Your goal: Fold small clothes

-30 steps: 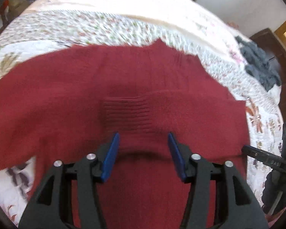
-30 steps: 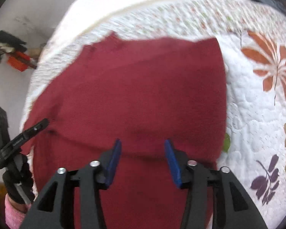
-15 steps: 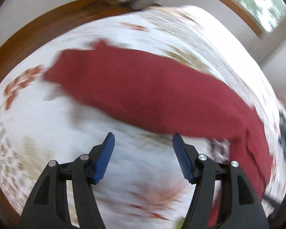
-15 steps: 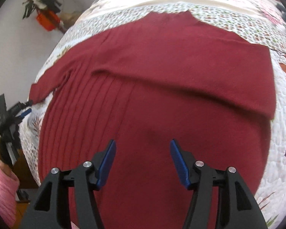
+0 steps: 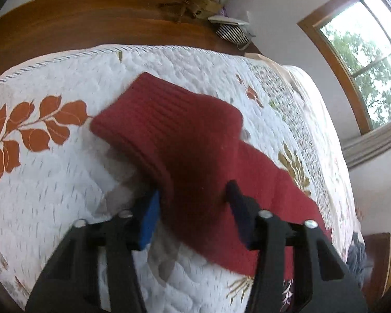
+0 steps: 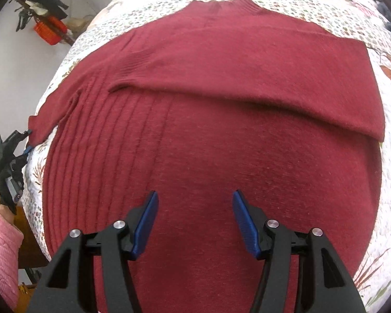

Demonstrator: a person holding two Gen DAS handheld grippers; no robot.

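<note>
Underneath, the quilted bed (image 6: 378, 39) carries my dark red knit sweater (image 6: 221, 130), its ribbed body spread flat, one sleeve folded across the chest. Its hem is cut off below my right gripper (image 6: 195, 219), which hovers released above it. At the bed's wooden-framed edge, my left gripper (image 5: 193, 206) straddles the other sleeve (image 5: 174, 135); whether it's clenched, I cannot tell.

1. The red sweater (image 6: 221, 135) is seen as matt knitted cloth, ribbed at the sleeve (image 5: 169, 120).
2. The quilt (image 5: 52, 172) is stitched, printed cloth.
3. The headboard (image 5: 91, 18) is glossy wood.
4. The gripper fingers (image 6: 146, 221) are padded in blue plastic.
</note>
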